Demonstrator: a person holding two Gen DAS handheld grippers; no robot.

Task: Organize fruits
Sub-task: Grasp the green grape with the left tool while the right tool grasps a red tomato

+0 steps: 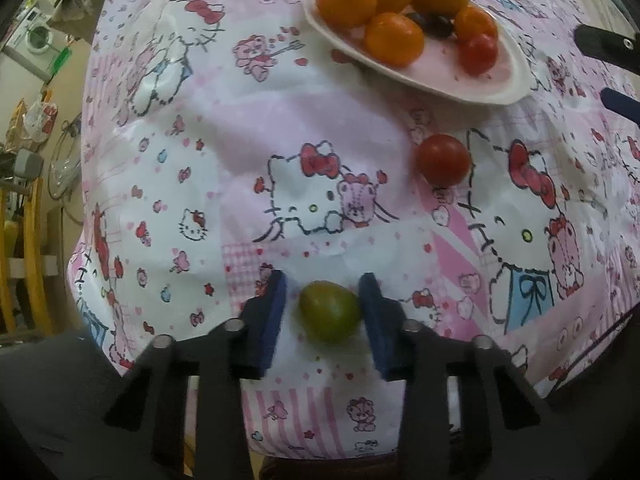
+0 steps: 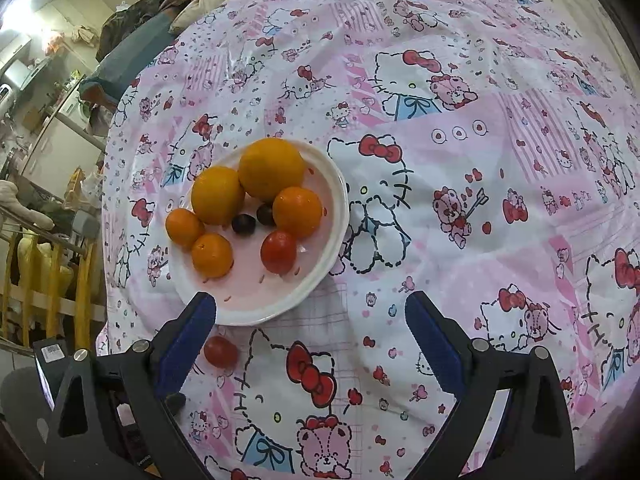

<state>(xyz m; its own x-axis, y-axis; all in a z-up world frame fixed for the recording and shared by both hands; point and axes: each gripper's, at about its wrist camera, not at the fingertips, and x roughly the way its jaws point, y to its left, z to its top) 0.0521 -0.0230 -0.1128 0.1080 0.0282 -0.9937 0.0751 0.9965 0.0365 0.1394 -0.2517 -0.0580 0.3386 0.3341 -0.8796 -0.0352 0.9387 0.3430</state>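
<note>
A small green fruit [image 1: 330,311] lies on the Hello Kitty tablecloth between the blue pads of my left gripper [image 1: 325,292]; the jaws stand open around it with small gaps on both sides. A red tomato [image 1: 443,159] lies loose on the cloth ahead and to the right; it also shows in the right wrist view [image 2: 221,351]. A white plate [image 2: 332,216] holds several oranges [image 2: 272,169], a red tomato [image 2: 279,251] and two dark grapes [image 2: 243,224]. My right gripper [image 2: 311,316] is open and empty, just in front of the plate.
The pink patterned cloth [image 2: 480,160] covers the whole table. The table's left edge drops to a cluttered room with a yellow wooden rail [image 2: 52,280]. The right gripper's fingers [image 1: 608,46] show at the right edge of the left wrist view.
</note>
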